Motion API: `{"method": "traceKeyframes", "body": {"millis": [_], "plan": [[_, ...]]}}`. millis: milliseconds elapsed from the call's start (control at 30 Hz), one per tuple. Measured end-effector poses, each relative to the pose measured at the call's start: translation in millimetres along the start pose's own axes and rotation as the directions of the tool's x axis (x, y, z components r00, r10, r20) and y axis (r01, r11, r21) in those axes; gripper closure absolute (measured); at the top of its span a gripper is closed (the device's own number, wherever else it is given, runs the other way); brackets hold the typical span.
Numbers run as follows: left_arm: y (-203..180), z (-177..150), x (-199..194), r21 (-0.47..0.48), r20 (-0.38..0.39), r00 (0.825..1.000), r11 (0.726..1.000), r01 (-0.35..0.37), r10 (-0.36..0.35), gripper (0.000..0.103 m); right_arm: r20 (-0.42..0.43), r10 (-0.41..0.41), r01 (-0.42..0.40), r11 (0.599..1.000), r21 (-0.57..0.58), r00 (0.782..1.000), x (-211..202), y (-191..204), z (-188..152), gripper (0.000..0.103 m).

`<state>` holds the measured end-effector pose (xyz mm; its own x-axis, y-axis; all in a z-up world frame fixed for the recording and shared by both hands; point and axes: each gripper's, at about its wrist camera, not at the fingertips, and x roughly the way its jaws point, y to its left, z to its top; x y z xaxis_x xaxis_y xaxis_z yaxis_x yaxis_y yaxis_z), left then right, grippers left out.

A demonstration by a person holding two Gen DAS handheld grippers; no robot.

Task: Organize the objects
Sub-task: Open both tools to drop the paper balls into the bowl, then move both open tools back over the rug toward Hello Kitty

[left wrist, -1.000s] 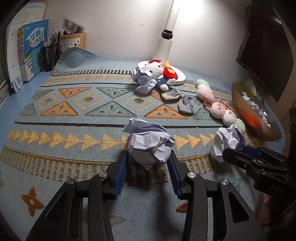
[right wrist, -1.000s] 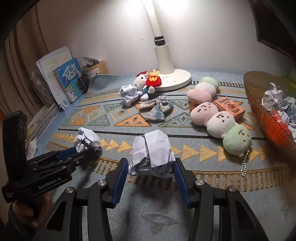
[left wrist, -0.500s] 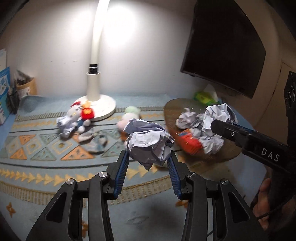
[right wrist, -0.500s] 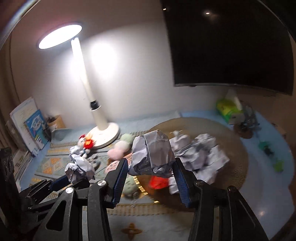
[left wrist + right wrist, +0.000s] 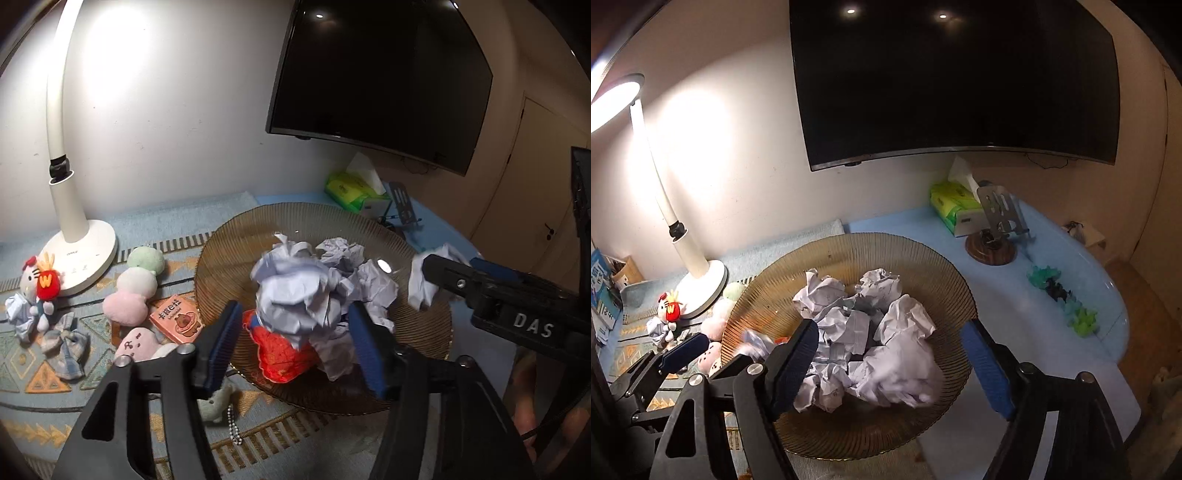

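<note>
An amber ribbed glass bowl [image 5: 221, 251] [image 5: 768, 288] holds several crumpled paper balls and a red item [image 5: 280, 350]. My left gripper [image 5: 293, 314] hangs over the bowl with its jaws opening. A crumpled paper ball [image 5: 295, 295] sits loose between the blue pads, with a gap on each side. My right gripper [image 5: 890, 328] is also above the bowl, jaws opening, and its paper ball [image 5: 901, 380] is blurred below the pads, dropping onto the pile. Each view shows the other gripper at its edge: the right gripper [image 5: 454, 267], the left gripper [image 5: 720, 350].
A white desk lamp [image 5: 74, 236] stands at the back left on the patterned mat. Plush toys [image 5: 129, 288], a small pink box [image 5: 177, 317] and a checked bow [image 5: 66, 343] lie left of the bowl. A tissue box [image 5: 953, 206], a phone stand [image 5: 993, 236] and a dark monitor [image 5: 953, 81] are behind.
Both grippers carried their paper balls from the mat to above the bowl, then spread their jaws. The paper balls have come free of the pads.
</note>
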<state>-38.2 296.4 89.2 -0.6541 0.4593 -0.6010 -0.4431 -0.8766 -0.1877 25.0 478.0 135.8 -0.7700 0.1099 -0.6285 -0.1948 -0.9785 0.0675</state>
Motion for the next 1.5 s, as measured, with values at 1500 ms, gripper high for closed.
{"method": "traceKeyframes", "body": {"millis": [1500], "plan": [[263.9,-142.1,-131.0,-0.374,-0.149,0.921,0.842,-0.389,0.36,0.018,-0.242,0.274,-0.334,0.907,-0.256,0.931,47.5,235.0,-135.7,0.016]]}}
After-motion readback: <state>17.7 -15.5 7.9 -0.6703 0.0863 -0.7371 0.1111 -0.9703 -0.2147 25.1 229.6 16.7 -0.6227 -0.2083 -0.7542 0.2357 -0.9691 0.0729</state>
